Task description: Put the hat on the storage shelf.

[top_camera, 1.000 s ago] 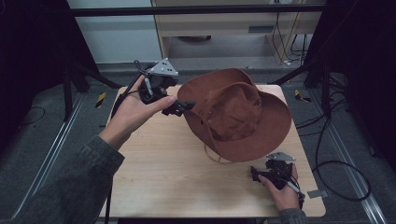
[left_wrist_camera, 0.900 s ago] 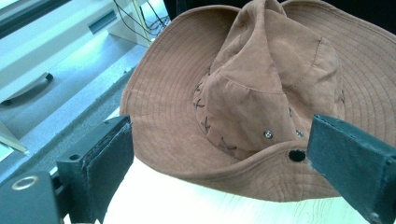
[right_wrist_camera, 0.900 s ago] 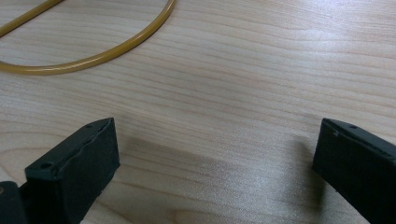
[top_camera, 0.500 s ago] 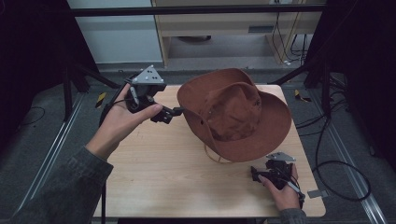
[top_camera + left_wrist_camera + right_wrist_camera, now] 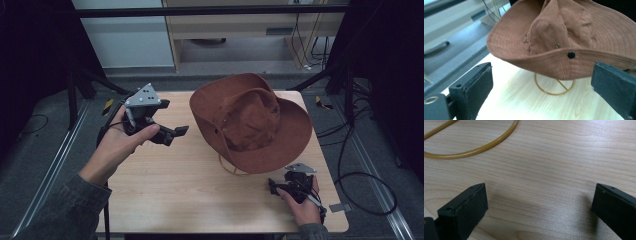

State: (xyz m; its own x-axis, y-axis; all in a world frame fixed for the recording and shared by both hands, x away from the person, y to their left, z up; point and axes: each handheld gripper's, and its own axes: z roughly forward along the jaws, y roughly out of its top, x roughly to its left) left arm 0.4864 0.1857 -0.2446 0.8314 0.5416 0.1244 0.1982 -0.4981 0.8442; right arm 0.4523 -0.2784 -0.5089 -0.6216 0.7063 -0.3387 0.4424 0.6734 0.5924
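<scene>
Overall, scene: a light wooden table [image 5: 190, 190] with a brown hat on it and a person's two hands, each holding a gripper.
Hat: a brown brimmed hat [image 5: 252, 122] rests on the far right part of the table, crown up and dented, with the brim toward the left gripper turned up.
Hat contents: nothing can be seen inside it, since the crown faces up and hides the hollow.
Hat detail: in the left gripper view a dark snap stud [image 5: 571, 54] sits on the upturned brim, with small eyelets on the crown.
Cord: a thin tan cord [image 5: 231, 168] loops out from under the near brim and lies flat on the wood; it also shows in the right gripper view [image 5: 474, 150].
Left gripper: the left gripper [image 5: 175, 132] is held above the table's left part, aimed at the hat and just short of its brim; jaws spread apart, nothing between them.
Right gripper: the right gripper [image 5: 276, 186] sits low at the near right corner, beside the hat's near brim; jaws spread wide over bare wood, gripping nothing.
Left hand: the left hand [image 5: 120, 147] wraps the gripper's body from below.
</scene>
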